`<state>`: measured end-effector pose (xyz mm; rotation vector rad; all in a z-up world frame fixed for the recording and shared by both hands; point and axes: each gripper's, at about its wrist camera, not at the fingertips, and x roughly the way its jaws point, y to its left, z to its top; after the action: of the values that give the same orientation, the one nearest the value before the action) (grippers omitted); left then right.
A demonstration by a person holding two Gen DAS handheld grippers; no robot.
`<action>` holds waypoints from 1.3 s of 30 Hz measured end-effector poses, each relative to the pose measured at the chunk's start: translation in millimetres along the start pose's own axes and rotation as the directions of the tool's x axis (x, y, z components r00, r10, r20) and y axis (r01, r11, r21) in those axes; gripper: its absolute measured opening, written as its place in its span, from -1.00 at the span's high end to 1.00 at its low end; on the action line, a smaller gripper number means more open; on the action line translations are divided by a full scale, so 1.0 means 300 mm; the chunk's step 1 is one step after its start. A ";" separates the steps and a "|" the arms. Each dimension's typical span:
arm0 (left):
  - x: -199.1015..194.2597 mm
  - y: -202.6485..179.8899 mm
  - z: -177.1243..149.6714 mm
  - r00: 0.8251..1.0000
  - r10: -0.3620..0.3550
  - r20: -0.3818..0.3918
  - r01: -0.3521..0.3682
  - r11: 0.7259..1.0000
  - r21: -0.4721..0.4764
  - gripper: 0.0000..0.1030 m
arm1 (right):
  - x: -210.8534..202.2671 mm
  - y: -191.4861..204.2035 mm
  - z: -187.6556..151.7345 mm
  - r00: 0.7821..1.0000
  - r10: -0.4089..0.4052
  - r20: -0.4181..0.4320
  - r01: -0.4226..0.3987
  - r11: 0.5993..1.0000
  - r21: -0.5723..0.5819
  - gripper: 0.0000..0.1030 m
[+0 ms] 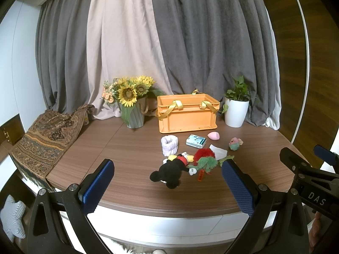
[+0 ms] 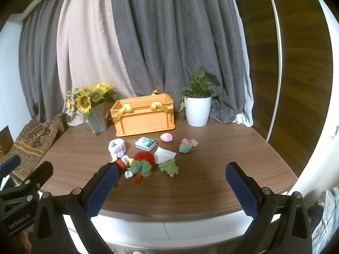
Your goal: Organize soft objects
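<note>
An orange crate (image 1: 186, 116) (image 2: 144, 117) with yellow straps stands at the back of the wooden table. In front of it lie a black mouse plush (image 1: 171, 172), a red and green plush (image 1: 205, 162) (image 2: 141, 164), a green frog (image 2: 169, 167), a lilac cuff (image 1: 169, 145) (image 2: 117, 148), a tissue pack (image 1: 196, 141) (image 2: 146, 144), a pink egg (image 1: 213, 135) (image 2: 166, 137), a white cloth (image 2: 164, 154) and a pastel plush (image 1: 235, 144) (image 2: 186, 145). My left gripper (image 1: 167, 185) and right gripper (image 2: 171, 187) hover open over the table's near edge, holding nothing.
A sunflower vase (image 1: 134, 110) (image 2: 95, 110) stands left of the crate, and a white potted plant (image 1: 236, 110) (image 2: 198, 110) to its right. A patterned cloth (image 1: 42, 141) drapes the table's left end. Curtains hang behind.
</note>
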<state>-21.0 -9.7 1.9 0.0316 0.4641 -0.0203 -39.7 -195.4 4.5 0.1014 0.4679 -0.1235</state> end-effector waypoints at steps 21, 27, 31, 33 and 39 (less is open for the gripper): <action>-0.001 0.003 -0.011 1.000 -0.002 0.000 0.002 1.000 0.002 -1.00 | 0.010 0.001 0.004 1.000 0.002 -0.005 -0.002 1.000 0.000 -1.00; 0.023 0.019 0.002 1.000 -0.007 -0.019 0.007 1.000 0.007 -1.00 | 0.047 0.009 0.012 1.000 0.006 -0.020 -0.006 1.000 -0.001 -1.00; 0.084 0.037 0.015 0.999 -0.018 -0.041 0.019 1.000 0.019 -1.00 | 0.094 0.026 0.009 0.999 0.008 -0.042 -0.008 1.000 -0.005 -1.00; 0.117 0.043 0.012 0.999 -0.023 -0.046 0.024 0.999 0.030 -1.00 | 0.121 0.032 0.007 0.998 0.012 -0.054 -0.012 1.000 0.001 -1.00; 0.224 0.070 0.006 0.996 -0.033 -0.084 0.037 0.998 0.053 -1.00 | 0.213 0.060 -0.001 0.997 0.010 -0.079 -0.010 1.000 0.006 -1.00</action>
<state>40.6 10.3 -26.1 0.0779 0.5470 -0.0661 19.3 -183.8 -23.6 0.1144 0.5459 -0.1116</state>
